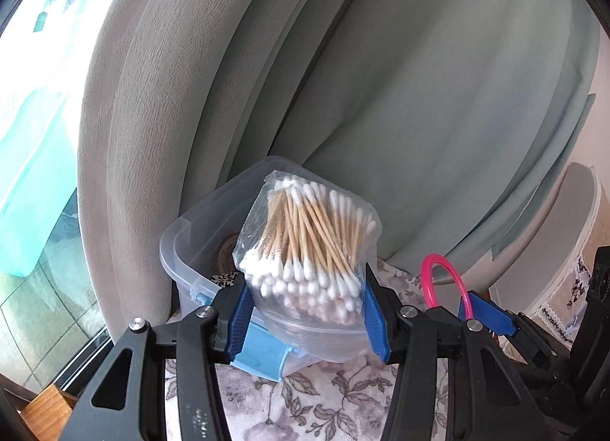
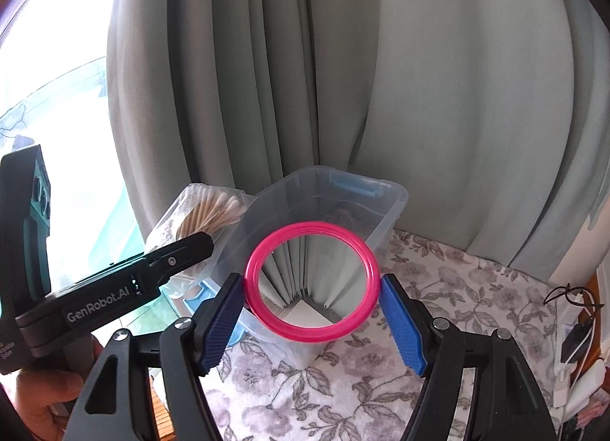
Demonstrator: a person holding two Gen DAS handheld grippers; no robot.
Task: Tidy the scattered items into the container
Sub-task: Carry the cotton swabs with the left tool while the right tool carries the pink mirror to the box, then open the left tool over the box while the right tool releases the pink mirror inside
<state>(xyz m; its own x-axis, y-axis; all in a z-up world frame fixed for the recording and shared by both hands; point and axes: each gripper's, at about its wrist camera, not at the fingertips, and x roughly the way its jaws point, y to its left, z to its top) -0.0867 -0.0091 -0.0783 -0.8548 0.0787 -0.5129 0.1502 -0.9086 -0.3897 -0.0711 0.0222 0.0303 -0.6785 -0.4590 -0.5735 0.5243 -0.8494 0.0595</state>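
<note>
Curtain (image 2: 419, 97) hangs just behind the clear storage bin (image 2: 385, 212), which stands at the far edge of the floral tabletop (image 2: 438, 288) (bare cloth lies to its right). The left gripper (image 1: 307, 303) has its fingers clenched on a bag of cotton swabs (image 1: 312, 235) above the bin's near rim, sticks pointing near to far. The right gripper (image 2: 312, 317) grasps a pink-rimmed mirror (image 2: 312, 284) across its width, face toward the camera.
</note>
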